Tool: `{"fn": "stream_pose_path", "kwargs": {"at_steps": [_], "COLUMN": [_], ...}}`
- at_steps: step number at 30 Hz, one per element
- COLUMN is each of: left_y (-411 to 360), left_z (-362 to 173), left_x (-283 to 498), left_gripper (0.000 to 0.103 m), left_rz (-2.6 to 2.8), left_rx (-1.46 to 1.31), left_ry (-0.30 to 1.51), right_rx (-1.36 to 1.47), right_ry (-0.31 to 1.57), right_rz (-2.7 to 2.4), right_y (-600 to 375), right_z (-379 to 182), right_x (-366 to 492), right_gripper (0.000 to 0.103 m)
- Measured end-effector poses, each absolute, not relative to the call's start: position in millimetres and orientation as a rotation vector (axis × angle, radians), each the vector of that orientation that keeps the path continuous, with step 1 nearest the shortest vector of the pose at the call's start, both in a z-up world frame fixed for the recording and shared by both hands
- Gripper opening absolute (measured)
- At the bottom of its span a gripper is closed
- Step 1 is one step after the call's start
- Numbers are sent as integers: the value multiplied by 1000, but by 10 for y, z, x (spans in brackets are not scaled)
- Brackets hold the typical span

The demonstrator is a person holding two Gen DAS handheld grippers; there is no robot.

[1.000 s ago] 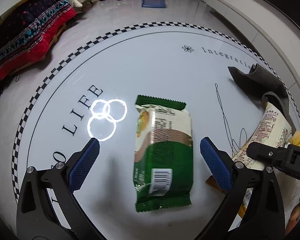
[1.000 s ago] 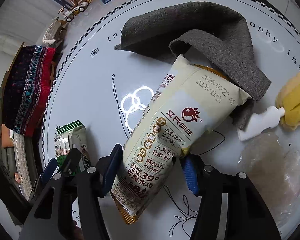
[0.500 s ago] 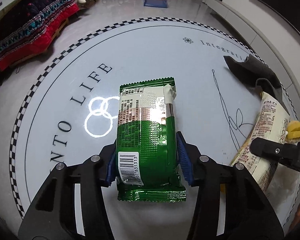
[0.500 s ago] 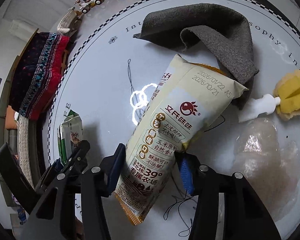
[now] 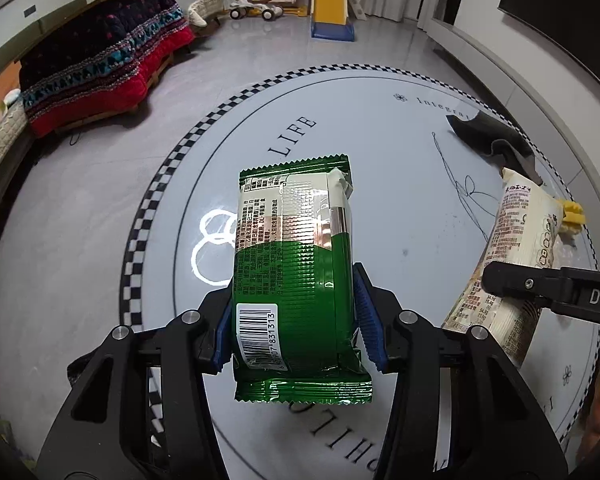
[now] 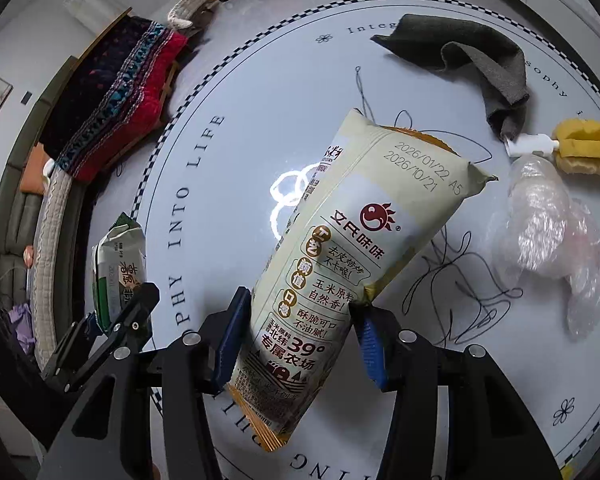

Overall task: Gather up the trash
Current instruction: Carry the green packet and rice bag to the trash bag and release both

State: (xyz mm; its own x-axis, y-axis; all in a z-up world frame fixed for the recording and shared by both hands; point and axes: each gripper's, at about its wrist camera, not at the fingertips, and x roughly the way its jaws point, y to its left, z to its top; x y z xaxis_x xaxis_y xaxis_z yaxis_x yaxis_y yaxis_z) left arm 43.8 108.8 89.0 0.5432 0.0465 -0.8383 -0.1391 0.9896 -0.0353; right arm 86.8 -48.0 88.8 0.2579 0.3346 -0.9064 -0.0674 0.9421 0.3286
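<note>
Left gripper point(image 5: 296, 330): pinching the green snack packet point(image 5: 296, 276) across its lower half, blue pads pressed on both sides; the packet is clear of the surface point(image 5: 400, 208)
Right gripper point(image 6: 300, 336): pinching the cream snack bag point(image 6: 340, 264) near its bottom end; the bag slants up toward 1 o'clock, above the surface
Progress: two wrappers are picked up, one per gripper; no bin shows in either view, so dropping them off appears to be what is left
Still lying there: a crumpled clear plastic film point(image 6: 548, 236) at 3 o'clock in the right view looks like trash not yet collected
Probably not trash: a gray cloth point(image 6: 472, 60) at 1 o'clock and a yellow sponge brush point(image 6: 580, 148) at 2 o'clock, touching at the brush's white neck
Packet: glossy ribbed foil, flat rectangle, crimped zigzag ends, barcode at the lower left
Bag: matte printed film, long pillow shape, puffed, orange seam at the bottom
Cloth: soft, felt-like, folded into a hump
Surface: round, smooth, shiny white, with a checkered rim
</note>
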Motion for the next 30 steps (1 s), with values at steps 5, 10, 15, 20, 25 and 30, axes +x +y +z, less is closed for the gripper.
{"fn": "stream_pose_path", "kwargs": {"at_steps": [5,10,15,20,25,30], "left_y": [1265,1481,1733,1999,2246,2511], "left_z": [1001,1025,966,865,765,622], "left_x": [-14,-444,-867,-1288,-1699,-2073], "left_gripper": [50,50,50,50,50,50], "left_rz": [146,181,229,285,354,426], "left_rx": [-109,-138,-178,-228,-250,-286], "left_ry": [959,936,923,918,922,938], "right_rx": [172,85,22,-48,-152,-233], "right_ry": [1276,1267,1260,1270,1263,1280], "right_rz": [319,373,445,536,626,713], "right_y": [-241,61,356,705,1089,1419], "right_z": [986,1030,1031,978,915,812], "right_x": [503,120,-209,-546,-853,-1146], "right_gripper": [53,53,53,53,53,53]}}
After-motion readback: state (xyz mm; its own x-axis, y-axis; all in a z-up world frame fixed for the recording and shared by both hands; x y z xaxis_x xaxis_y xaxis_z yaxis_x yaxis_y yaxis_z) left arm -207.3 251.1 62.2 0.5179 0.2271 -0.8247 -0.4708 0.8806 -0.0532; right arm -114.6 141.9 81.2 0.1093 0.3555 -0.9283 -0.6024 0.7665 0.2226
